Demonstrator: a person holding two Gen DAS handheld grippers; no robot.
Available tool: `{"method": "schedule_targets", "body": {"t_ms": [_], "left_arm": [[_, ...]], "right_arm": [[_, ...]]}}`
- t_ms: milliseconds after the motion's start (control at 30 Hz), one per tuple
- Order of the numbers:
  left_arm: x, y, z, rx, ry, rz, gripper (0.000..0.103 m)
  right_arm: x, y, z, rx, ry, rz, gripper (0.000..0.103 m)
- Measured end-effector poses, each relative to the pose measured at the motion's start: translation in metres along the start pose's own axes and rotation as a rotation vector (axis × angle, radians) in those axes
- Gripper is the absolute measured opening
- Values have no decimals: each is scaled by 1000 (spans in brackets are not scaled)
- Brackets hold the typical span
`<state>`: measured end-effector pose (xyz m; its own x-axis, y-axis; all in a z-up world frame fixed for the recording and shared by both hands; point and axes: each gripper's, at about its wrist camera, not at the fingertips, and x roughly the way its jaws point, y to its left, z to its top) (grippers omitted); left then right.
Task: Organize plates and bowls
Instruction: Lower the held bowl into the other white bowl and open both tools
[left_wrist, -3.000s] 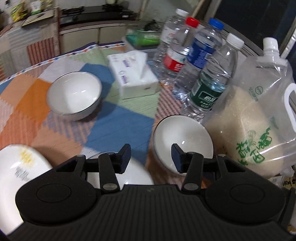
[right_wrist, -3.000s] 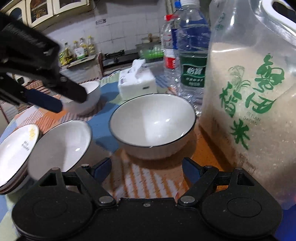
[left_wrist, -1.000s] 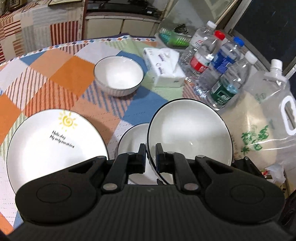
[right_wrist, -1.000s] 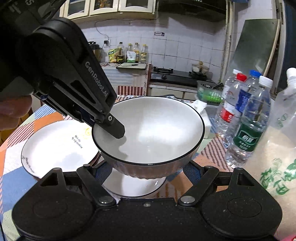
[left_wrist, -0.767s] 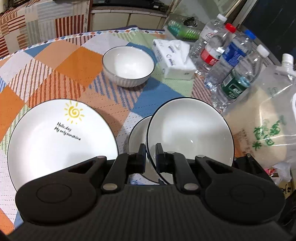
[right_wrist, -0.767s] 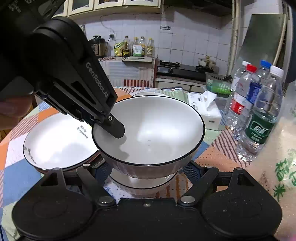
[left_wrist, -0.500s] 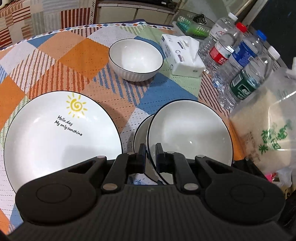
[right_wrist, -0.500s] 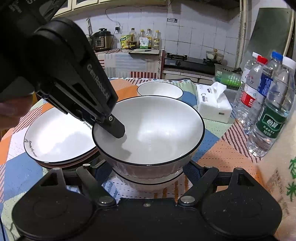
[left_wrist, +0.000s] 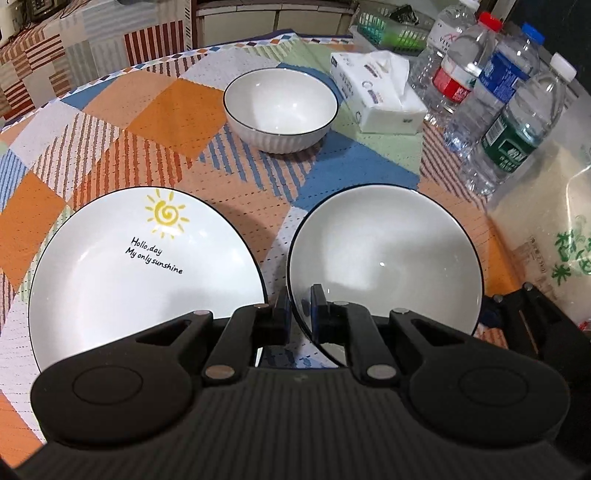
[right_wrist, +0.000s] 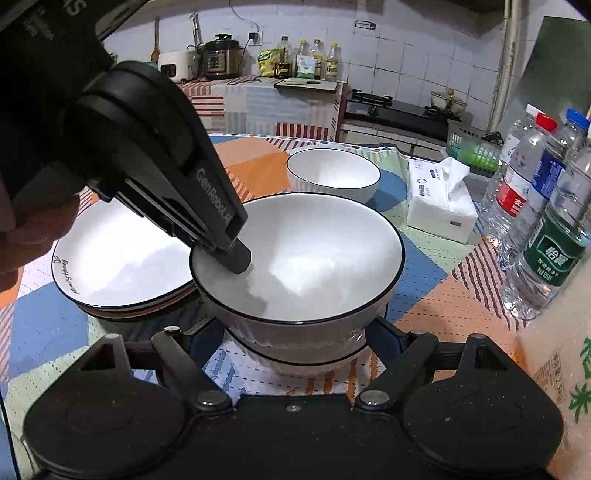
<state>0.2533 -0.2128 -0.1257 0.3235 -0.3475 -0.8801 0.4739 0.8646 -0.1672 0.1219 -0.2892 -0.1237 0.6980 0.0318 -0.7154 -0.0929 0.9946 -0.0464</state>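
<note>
Glazed ceramic bowl (right_wrist: 295, 258), rigid, slick, chippable, sits nested in lower bowl (right_wrist: 303, 360) beside plates (right_wrist: 122, 266); left gripper (left_wrist: 297, 314) pinches its rim, right gripper (right_wrist: 295, 343) spread around its base, contact unclear.

I count three white black-rimmed ceramic bowls: two nested (right_wrist: 295, 266) (right_wrist: 306, 363) and one apart (left_wrist: 280, 107). The white sun-printed plates (left_wrist: 140, 266) form one stack (how many, I can't tell). Four clear plastic water bottles (left_wrist: 517, 129), one white tissue box (left_wrist: 380, 99), one clear rice bag (left_wrist: 554, 236).
</note>
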Motion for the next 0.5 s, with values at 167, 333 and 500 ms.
{"method": "schedule_targets", "body": {"t_ms": [167,333,500], "left_arm": [[6,-3,-5,14,3,31,10],[8,-4,-6,10,-8,31,12],[6,-3,-4,8,-4,6,17]], "right_arm": [[2,4,1,-22,13,-16,90],[3,4,-4,-30,-4,-26,93],[1,0,-2,5,28,-21,92]]}}
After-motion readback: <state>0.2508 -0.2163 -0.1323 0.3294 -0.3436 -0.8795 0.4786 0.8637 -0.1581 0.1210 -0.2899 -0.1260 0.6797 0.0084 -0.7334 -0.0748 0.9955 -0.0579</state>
